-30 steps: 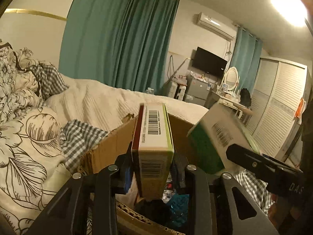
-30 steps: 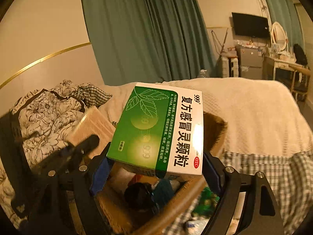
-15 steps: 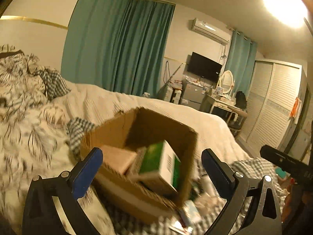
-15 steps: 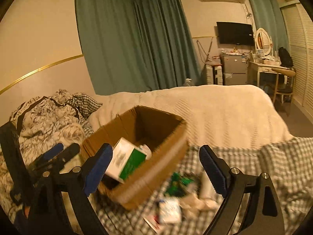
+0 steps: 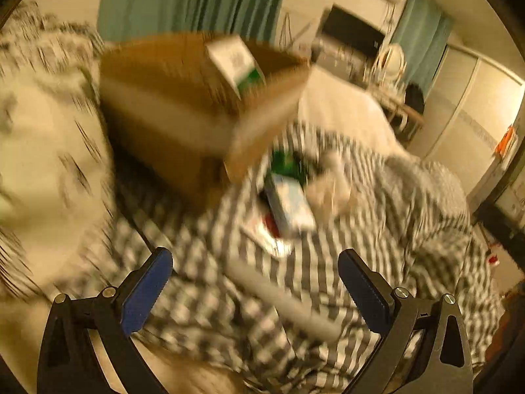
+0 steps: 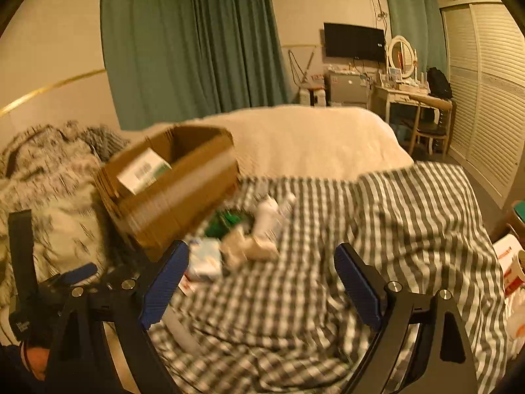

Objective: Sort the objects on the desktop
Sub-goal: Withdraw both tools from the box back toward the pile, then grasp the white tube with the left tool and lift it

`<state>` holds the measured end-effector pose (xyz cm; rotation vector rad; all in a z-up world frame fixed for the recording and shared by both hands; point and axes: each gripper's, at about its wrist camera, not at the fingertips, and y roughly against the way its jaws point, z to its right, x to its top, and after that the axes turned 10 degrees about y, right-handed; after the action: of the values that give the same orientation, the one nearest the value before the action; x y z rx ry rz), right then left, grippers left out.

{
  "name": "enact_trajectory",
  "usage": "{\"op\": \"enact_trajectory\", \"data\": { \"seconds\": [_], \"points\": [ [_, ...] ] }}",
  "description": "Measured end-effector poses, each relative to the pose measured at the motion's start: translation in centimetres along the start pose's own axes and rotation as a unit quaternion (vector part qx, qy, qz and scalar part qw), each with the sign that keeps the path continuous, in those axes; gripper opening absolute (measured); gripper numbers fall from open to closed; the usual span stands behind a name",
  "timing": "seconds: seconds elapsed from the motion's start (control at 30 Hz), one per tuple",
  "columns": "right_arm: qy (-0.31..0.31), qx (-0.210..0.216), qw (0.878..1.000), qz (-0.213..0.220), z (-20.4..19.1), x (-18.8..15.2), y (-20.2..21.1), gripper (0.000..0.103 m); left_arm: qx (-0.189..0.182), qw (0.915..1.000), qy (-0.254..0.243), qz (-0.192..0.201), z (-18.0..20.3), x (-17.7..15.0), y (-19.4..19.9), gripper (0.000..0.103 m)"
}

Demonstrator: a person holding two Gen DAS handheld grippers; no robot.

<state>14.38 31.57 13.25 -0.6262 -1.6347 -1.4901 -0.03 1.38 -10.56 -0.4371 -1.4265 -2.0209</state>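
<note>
Now both the left gripper (image 5: 255,287) and right gripper (image 6: 261,277) wide open, empty, over bare checked blanket (image 6: 410,216) beside the cardboard box (image 6: 183,197).

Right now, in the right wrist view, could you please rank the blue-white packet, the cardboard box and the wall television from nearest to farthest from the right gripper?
1. Blue-white packet: on the checked blanket, just beyond the left finger of the right gripper.
2. Cardboard box: farther up the bed, to the left.
3. Wall television: across the room, upper right.

Left view smeared; small items (image 5: 288,197) beside cardboard box (image 5: 183,105) unreadable.
</note>
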Motion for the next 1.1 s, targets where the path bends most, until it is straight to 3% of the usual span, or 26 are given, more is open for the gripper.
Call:
{"op": "enact_trajectory", "data": {
  "seconds": [0.07,0.13,0.2,0.27,0.33,0.4,0.6,0.8,1.1],
  "points": [
    [-0.008,0.007,1.000,-0.007,0.3,-0.8,-0.5,0.090,-0.006,0.9997,-0.007,-0.021,0.5,-1.2,-1.2,0.094],
    [-0.011,0.008,1.000,-0.010,0.6,-1.2,-0.8,0.090,-0.003,0.9986,-0.019,-0.050,1.0,-2.2,-2.7,0.074],
    [-0.012,0.008,1.000,-0.012,0.9,-1.5,-1.0,0.090,-0.002,0.9971,-0.020,-0.073,1.1,-2.8,-4.0,0.064],
    [-0.014,0.008,1.000,-0.017,1.0,-1.7,-1.3,0.090,0.003,0.9971,-0.031,-0.069,1.3,-3.1,-4.6,0.055],
    [-0.016,0.011,1.000,-0.024,1.0,-2.0,-1.7,0.090,-0.003,0.9968,-0.044,-0.067,1.5,-2.9,-4.9,0.023],
    [-0.016,0.013,0.999,-0.032,0.9,-2.2,-2.2,0.090,-0.027,0.9968,-0.039,-0.064,1.4,-2.1,-4.5,0.009],
    [-0.010,0.015,0.999,-0.046,0.5,-2.2,-3.4,0.090,-0.064,0.9955,-0.032,-0.062,1.2,-1.4,-3.4,0.009],
    [-0.006,0.017,0.998,-0.060,0.3,-1.8,-5.1,0.090,-0.048,0.9923,-0.014,-0.114,0.6,-1.8,-5.8,0.010],
    [0.002,0.019,0.996,-0.088,-0.5,-2.9,-6.4,0.090,-0.038,0.9920,0.013,-0.120,0.4,-2.2,-6.2,0.014]
  ]
}}
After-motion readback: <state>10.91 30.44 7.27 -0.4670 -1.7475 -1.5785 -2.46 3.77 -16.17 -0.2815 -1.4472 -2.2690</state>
